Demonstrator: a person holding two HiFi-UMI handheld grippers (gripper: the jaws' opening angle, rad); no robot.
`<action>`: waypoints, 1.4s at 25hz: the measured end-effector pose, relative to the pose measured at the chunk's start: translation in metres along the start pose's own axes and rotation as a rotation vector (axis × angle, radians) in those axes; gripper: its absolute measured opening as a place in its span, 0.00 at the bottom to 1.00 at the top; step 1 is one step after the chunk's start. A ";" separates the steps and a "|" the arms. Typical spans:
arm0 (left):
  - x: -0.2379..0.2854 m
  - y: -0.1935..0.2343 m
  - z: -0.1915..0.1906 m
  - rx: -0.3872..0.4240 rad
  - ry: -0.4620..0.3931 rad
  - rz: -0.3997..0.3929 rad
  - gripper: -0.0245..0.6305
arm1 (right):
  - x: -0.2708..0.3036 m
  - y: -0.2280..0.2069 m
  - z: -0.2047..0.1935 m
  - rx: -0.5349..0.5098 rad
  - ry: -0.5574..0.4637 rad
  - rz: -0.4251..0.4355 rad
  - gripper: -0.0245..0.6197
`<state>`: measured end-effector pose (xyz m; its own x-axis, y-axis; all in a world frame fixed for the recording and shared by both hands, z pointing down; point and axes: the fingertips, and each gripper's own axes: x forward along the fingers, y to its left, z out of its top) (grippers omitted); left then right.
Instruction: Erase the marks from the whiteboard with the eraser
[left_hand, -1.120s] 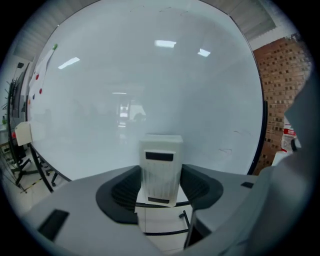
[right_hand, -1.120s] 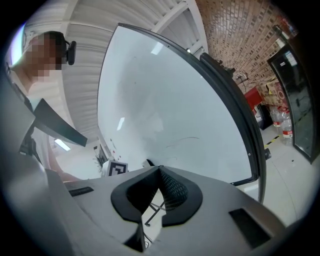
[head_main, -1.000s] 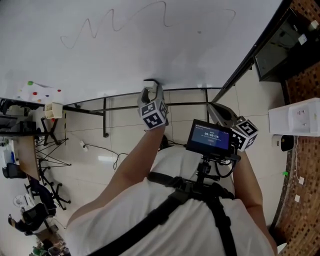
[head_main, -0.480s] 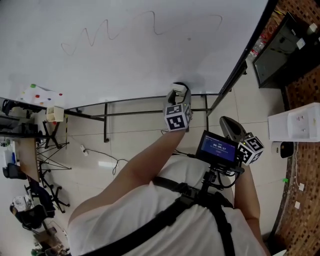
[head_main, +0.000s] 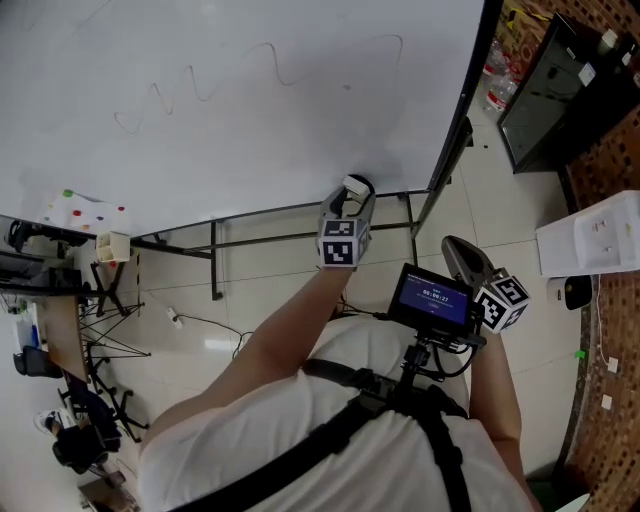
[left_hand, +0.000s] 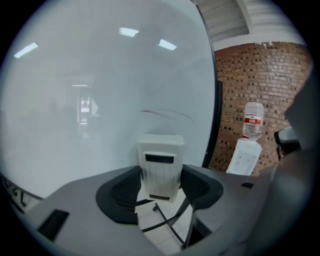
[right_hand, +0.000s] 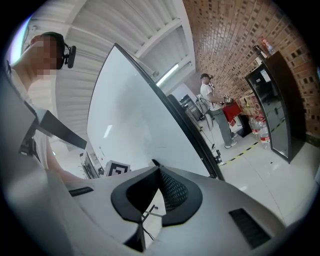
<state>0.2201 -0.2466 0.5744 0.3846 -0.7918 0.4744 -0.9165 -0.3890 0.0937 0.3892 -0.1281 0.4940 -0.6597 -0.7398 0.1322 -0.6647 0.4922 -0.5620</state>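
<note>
Large white whiteboard (head_main: 250, 140) fills the left and far part of the head view, standing on a black metal frame (head_main: 260, 215) over a pale tiled floor (head_main: 190, 320). A thin wavy line (head_main: 240, 70) runs across the whiteboard's far part, well apart from both grippers. In the left gripper view a short faint red stroke (left_hand: 167, 113) sits on the board just beyond the eraser.

Left gripper (head_main: 350, 195) is raised on an outstretched arm at the whiteboard's near edge, toward its right end. Its jaws are clamped on a white ribbed plastic eraser (left_hand: 160, 167), held upright, dark slot near its top, top end sticking out past the jaws toward the board. Cannot tell whether the eraser touches the surface.

Small black screen with blue display (head_main: 430, 298) sits at the person's chest, just left of the right gripper (head_main: 462, 258). That gripper is held low and near, off the board, jaws pressed together with nothing between them (right_hand: 159, 170).

Far right: red brick wall (left_hand: 250, 75), white water dispenser (head_main: 590, 235) with a clear bottle (left_hand: 252, 121) on top, tall black cabinet (head_main: 545, 90).
</note>
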 end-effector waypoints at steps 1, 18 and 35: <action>-0.007 0.019 -0.005 -0.011 0.006 0.045 0.47 | 0.002 0.001 0.000 0.001 0.001 0.006 0.04; -0.037 0.000 0.062 0.008 -0.162 0.122 0.47 | -0.016 -0.015 -0.012 0.044 -0.005 0.046 0.05; -0.046 0.019 0.056 0.032 -0.190 0.313 0.48 | -0.040 -0.045 0.003 0.044 -0.012 0.057 0.04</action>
<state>0.1913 -0.2441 0.5054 0.1024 -0.9469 0.3047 -0.9903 -0.1260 -0.0591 0.4469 -0.1218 0.5117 -0.6916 -0.7167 0.0897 -0.6101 0.5131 -0.6037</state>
